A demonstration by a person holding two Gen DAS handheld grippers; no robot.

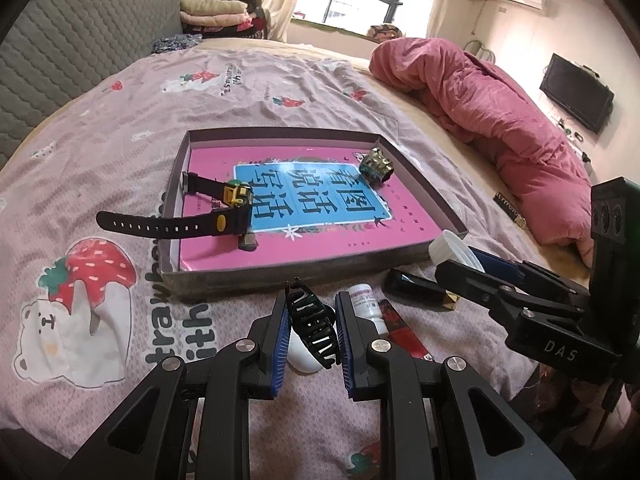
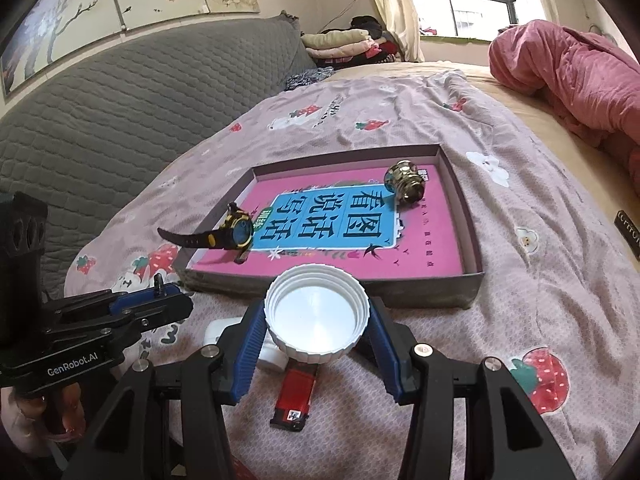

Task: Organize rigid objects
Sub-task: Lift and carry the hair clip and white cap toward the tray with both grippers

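Now: left gripper [image 1: 311,322] clamped on black hair claw [image 1: 314,330], above sheet near tray's [image 1: 420,168] front wall. Right gripper [image 2: 316,320] clamped on white ribbed lid [image 2: 316,316], just before tray. Watch [image 1: 228,208] straddles tray's left rim; brass knob [image 2: 406,184] inside.

The white bottle [image 1: 367,307] near the lower middle of the left wrist view is half hidden behind the left hand-held gripper [image 1: 311,322], its label too small to read. In the right wrist view the red lighter [image 2: 295,399] disappears under the white lid [image 2: 317,316]. At that frame's right edge a dark box [image 2: 629,229] is cut off.
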